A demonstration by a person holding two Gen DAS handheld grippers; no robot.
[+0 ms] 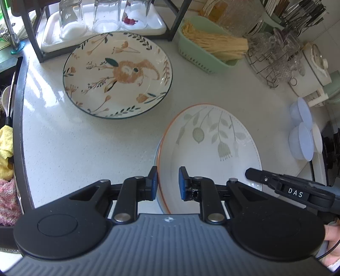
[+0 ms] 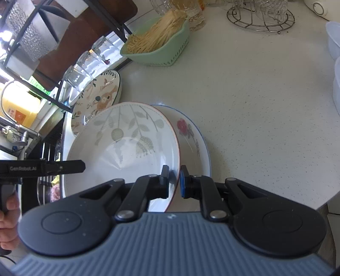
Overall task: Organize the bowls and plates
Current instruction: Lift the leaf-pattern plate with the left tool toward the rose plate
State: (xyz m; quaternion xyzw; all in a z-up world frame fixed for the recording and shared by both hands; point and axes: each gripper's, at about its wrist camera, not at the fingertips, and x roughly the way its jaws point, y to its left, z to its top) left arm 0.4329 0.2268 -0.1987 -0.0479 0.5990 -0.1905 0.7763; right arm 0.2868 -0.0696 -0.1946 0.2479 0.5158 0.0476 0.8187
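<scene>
- Right gripper [image 2: 174, 180] was clamped on the near rim of the leaf-pattern plate [image 2: 127, 148]; its pads pinched the orange-edged rim from both sides.
- Left gripper [image 1: 167, 182] straddled the opposite rim of the same plate, one blue pad [image 1: 154, 182] outside and one inside; jaws narrow, but a gap showed at the inner pad, so I could not tell if it truly pinched.
- Leaf-pattern plate was tilted, sitting over the rose-pattern plate [image 2: 191, 135], which lay flat on the white speckled counter [image 2: 255, 95] and showed past its right edge in the right wrist view.
- In the left wrist view only a thin blue-edged sliver of the lower plate showed beside the leaf plate's left rim.
- Rabbit-pattern plate [image 1: 116, 74] lay flat by itself on the counter, apart from the stack, just in front of the white tray [image 1: 48, 38] with upturned glasses [image 1: 72, 19].
- Green basket [image 1: 201, 53] of pale sticks stood behind the plates; a wire rack [image 1: 274, 61] with glassware beside it.
- Pale lidded containers [image 1: 301, 131] sat at the counter's right edge.
- Yellow cloth [image 1: 5, 152] lay at far left, off the counter.
- A hand [image 2: 9, 223] gripped the left gripper's handle.
</scene>
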